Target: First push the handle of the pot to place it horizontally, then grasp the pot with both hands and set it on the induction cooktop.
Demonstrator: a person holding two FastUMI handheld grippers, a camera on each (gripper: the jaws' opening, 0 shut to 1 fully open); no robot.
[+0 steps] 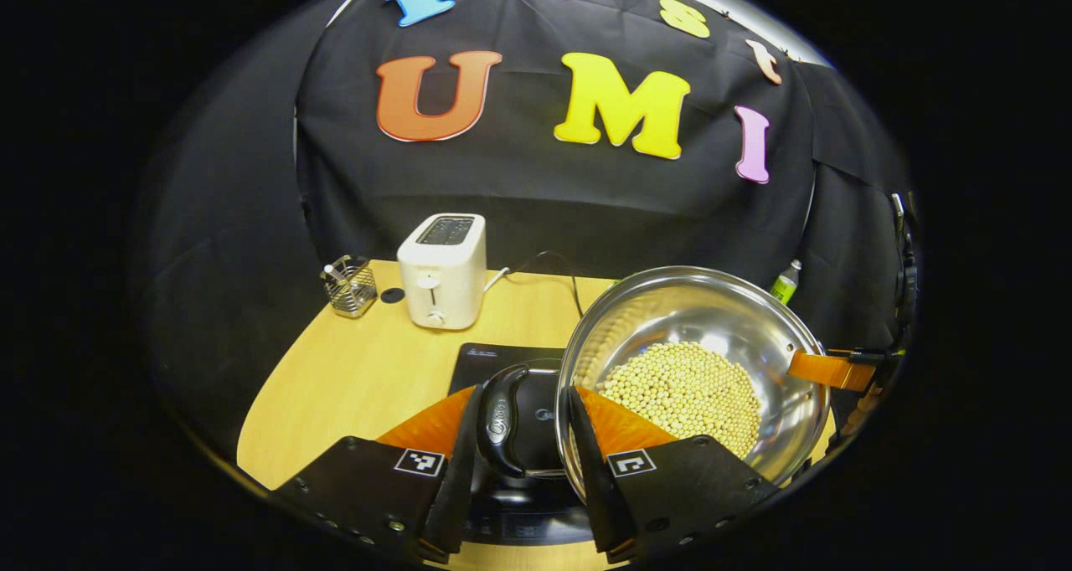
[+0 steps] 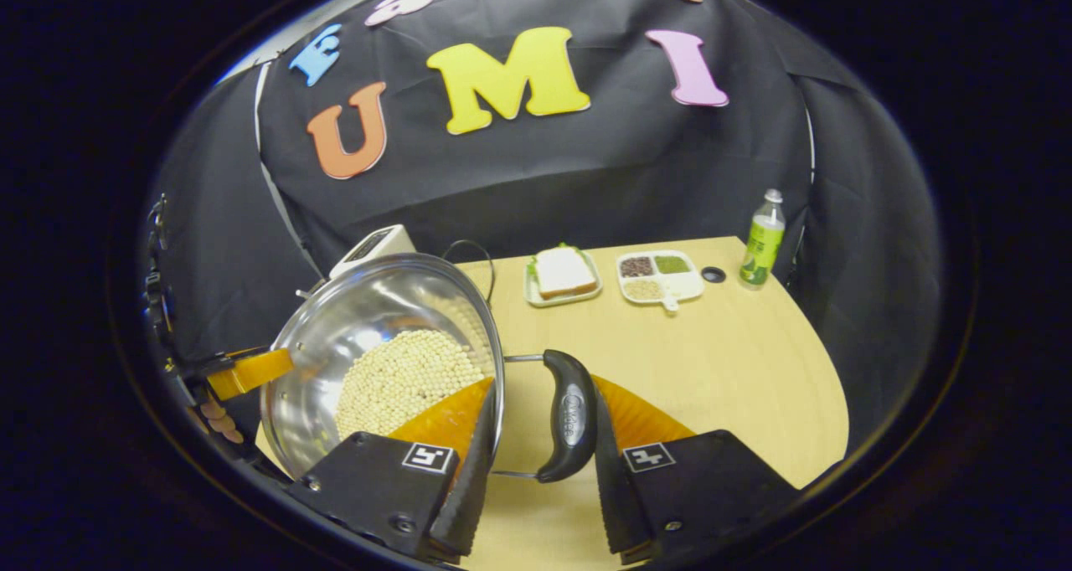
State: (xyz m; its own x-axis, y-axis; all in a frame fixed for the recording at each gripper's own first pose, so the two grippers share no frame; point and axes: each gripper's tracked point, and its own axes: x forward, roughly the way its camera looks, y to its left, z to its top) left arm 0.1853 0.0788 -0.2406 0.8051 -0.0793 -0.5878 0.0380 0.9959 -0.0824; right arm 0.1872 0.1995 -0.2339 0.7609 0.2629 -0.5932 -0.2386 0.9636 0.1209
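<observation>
The pot (image 1: pixel 695 362), a shiny steel bowl carrying pale round beans (image 1: pixel 687 395), is sitting right of centre in the left gripper view, and it looks lifted over the dark induction cooktop (image 1: pixel 494 362), though the contact underneath is hidden. The left gripper (image 1: pixel 528 445) is closing its fingers narrowly around one black side handle (image 1: pixel 502 420) at lower centre. In the right gripper view the right gripper (image 2: pixel 540 437) is holding the opposite handle (image 2: pixel 569 416) the same way, with the pot at lower left.

The bowl appears tilted in both views, so beans may be sliding toward one wall; uneven lifting by the two hands could spill them. The handles hang on thin wire loops, so they could swivel between the fingers.

Farther out on the bench (image 2: pixel 737 362), a plate (image 2: pixel 563 290) is holding bread, a divided tray (image 2: pixel 662 278) is holding three grain heaps, and a bottle (image 2: pixel 762 240) is standing at upper right. A toaster (image 1: pixel 442 270) and a wire basket (image 1: pixel 349 285) are standing at left in the left gripper view.
</observation>
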